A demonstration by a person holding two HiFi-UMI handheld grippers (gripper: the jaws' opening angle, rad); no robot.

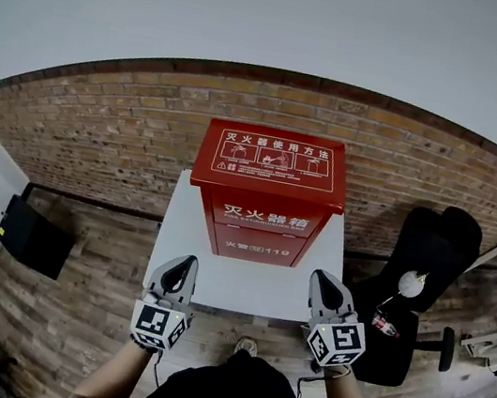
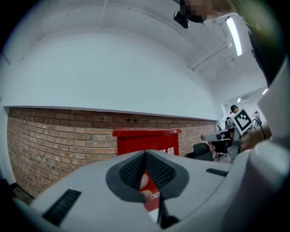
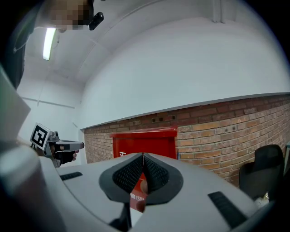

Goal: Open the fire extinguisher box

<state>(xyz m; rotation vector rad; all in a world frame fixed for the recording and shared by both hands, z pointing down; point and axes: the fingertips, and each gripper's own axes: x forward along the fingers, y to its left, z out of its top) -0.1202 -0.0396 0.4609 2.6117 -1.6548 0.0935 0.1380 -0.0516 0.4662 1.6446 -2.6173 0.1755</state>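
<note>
Left gripper (image 2: 145, 156) first: its ribbed pads are pressed together right to the tip, nothing caught between them, only a sliver of red showing through the gap lower down. Over to the right gripper (image 3: 143, 157), and it's the same story, jaws closed tight on themselves and carrying nothing. From the head view both are held low at the near edge of the white tabletop (image 1: 184, 249), the left one at the near left corner, the right one at the near right corner, marker cubes facing up toward the camera and tips pointing ahead. Between them and a little beyond stands the red fire extinguisher box (image 1: 264, 206), upright on the far half of the tabletop, neither gripper touching it. Its sloped top panel with the pictured instructions lies flat and its front looks closed. Directly behind the box runs the brick wall (image 1: 99, 129), with plain white wall above. A black chair (image 1: 431, 245) sits off to the right on the wooden floor (image 1: 68, 304).
</note>
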